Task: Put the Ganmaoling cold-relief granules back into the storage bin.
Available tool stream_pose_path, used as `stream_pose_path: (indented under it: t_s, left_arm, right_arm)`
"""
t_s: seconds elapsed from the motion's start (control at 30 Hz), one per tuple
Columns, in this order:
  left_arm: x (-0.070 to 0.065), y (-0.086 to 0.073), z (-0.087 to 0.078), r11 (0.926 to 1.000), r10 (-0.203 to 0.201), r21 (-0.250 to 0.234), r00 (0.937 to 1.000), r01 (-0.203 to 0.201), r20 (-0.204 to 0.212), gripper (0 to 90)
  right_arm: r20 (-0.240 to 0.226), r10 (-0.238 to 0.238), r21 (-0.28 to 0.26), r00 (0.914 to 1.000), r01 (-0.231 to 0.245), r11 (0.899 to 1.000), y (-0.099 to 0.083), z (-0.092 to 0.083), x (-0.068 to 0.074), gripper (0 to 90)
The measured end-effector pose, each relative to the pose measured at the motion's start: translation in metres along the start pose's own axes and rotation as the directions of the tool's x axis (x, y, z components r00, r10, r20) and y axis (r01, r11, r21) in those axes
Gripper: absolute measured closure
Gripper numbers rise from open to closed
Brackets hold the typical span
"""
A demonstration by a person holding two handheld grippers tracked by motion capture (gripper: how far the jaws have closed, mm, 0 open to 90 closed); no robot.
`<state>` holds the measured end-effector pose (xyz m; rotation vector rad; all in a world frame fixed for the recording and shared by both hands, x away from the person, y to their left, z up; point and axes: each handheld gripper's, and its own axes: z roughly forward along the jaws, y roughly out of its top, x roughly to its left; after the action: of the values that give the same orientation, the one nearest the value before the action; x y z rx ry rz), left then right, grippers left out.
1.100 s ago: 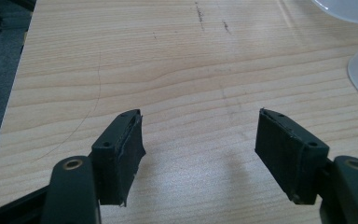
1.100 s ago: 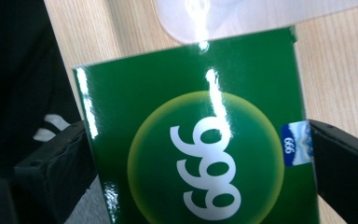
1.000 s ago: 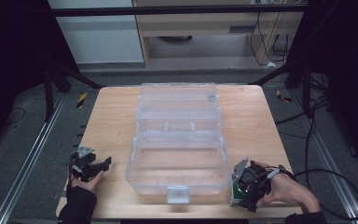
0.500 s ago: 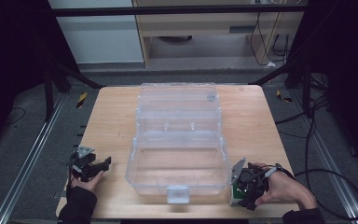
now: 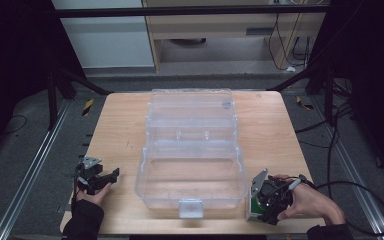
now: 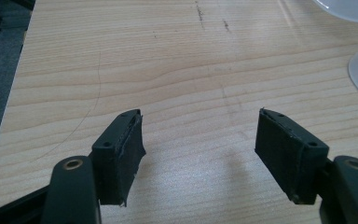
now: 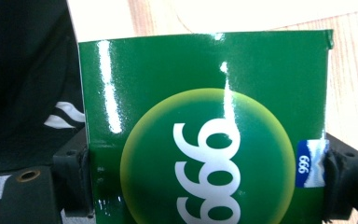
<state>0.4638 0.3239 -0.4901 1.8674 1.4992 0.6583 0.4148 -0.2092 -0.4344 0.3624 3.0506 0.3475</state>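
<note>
A clear plastic box (image 5: 192, 157) with its lid folded back lies open in the middle of the wooden table (image 5: 120, 130). My left gripper (image 5: 111, 175) rests at the table's front left, jaws spread wide over bare wood (image 6: 200, 149), nothing between them. My right gripper (image 5: 260, 202) is at the front right, just right of the box's front corner, shut on a green carton (image 7: 205, 140) printed with white "999" in a yellow-green circle. In the high view the green carton (image 5: 254, 204) shows a grey-white side, held upright near the table's front edge.
The box has a white latch (image 5: 190, 207) at its front edge. Dark floor, metal rails and cables surround the table; a cable trails from the right gripper off to the right. Bare wood lies to the left and right of the box.
The right gripper with the green carton has shifted slightly toward the front edge of the table. The left gripper has stayed in place, open.
</note>
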Motion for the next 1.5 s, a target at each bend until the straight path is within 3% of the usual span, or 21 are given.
stream_pose_path:
  t_s: [0.4, 0.83, 1.13, 1.5]
  left_arm:
    - [0.000, 0.000, 0.000, 1.0000, -0.003, 0.001, 1.0000, 0.003, 0.001, 31.2]
    - [0.000, 0.000, 0.000, 1.0000, -0.004, 0.002, 1.0000, 0.004, 0.000, 31.2]
    - [0.000, 0.000, 0.000, 1.0000, -0.001, 0.004, 1.0000, 0.001, 0.002, 31.4]
    - [0.000, 0.000, 0.001, 1.0000, -0.001, 0.005, 1.0000, 0.001, 0.004, 31.5]
  right_arm:
    - [0.026, -0.010, -0.039, 0.9996, 0.011, 0.999, -0.006, -0.039, 0.011, 15.8]
    - [0.060, -0.013, -0.082, 0.9981, 0.018, 0.996, 0.002, -0.082, 0.013, 15.8]
    - [0.088, -0.025, -0.103, 0.9958, 0.034, 0.994, 0.023, -0.111, 0.011, 15.8]
    - [0.101, -0.060, -0.109, 0.9930, 0.071, 0.992, 0.053, -0.126, 0.005, 15.8]
